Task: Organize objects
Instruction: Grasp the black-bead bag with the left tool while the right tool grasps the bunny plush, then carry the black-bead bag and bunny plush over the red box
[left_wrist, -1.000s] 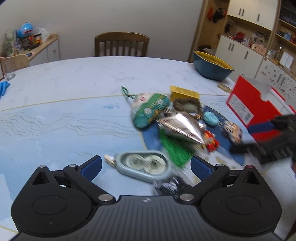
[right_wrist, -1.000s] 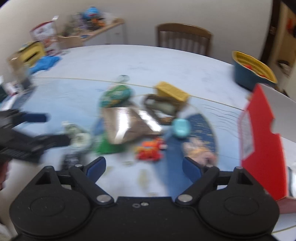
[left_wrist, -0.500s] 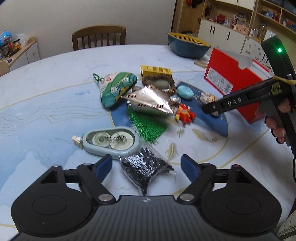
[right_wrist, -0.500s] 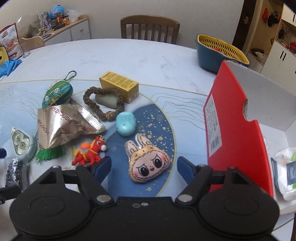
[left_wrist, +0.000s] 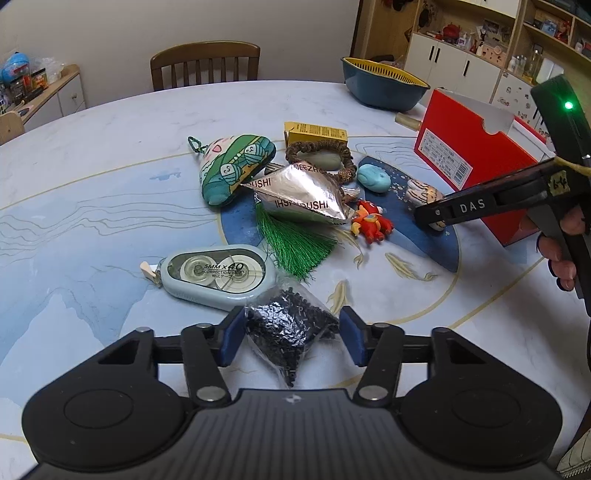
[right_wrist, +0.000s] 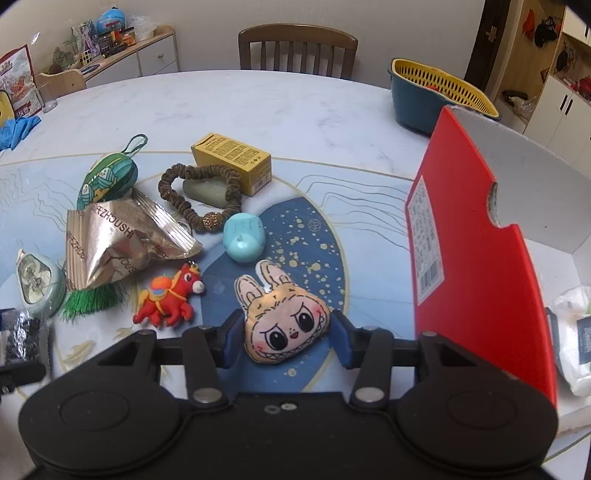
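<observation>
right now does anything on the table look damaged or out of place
Nothing looks spilled or broken. The silver snack bag is crumpled and lies on top of the green tassel. The red box is open, its lid upright. Otherwise it is a loose jumble of small items.

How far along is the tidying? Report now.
Nothing looks sorted yet. The left gripper and right gripper have just been closing on the bead bag and rabbit plush. Horse toy, foil packet, correction tape, yellow carton lie loose on the table.
</observation>
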